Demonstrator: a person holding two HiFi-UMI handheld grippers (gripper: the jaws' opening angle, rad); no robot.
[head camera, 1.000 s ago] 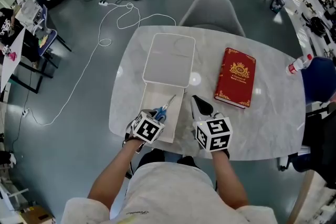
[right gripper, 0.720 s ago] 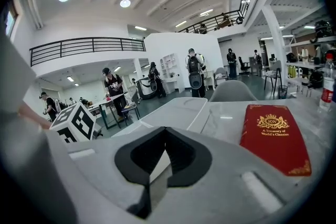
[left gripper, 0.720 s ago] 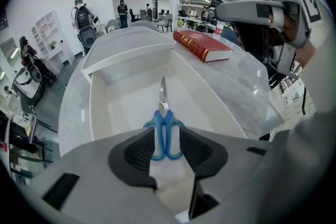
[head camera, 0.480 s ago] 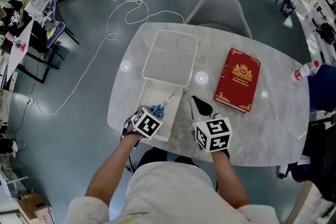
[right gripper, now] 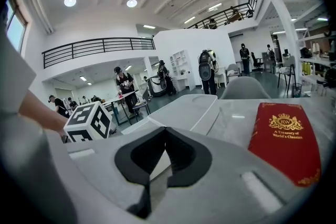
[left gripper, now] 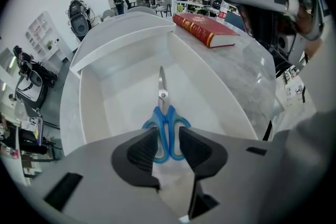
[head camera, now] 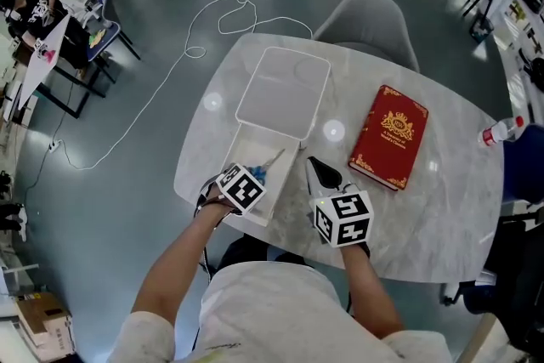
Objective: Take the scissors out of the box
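Observation:
Blue-handled scissors [left gripper: 164,128] lie flat in the open white box [head camera: 240,150], blades pointing toward its lid; the head view shows them [head camera: 262,170] near the box's near end. My left gripper [left gripper: 168,139] points steeply down into the box. Its jaws are open, with the blue handles just under and between the fingertips; no grip shows. From the head view, the left gripper [head camera: 253,179] sits over the box's near end under its marker cube. My right gripper [head camera: 316,166] rests low over the table right of the box, jaws [right gripper: 165,134] shut on nothing.
The box's lid [head camera: 283,93] lies folded back on the marble table [head camera: 442,200]. A red book [head camera: 388,136] lies to the right. A bottle [head camera: 501,130] sits at the far right edge, a grey chair [head camera: 365,21] behind the table. A cable runs across the floor.
The left gripper has edged forward over the scissors' handles. The head view has shifted slightly. The right gripper has stayed in place.

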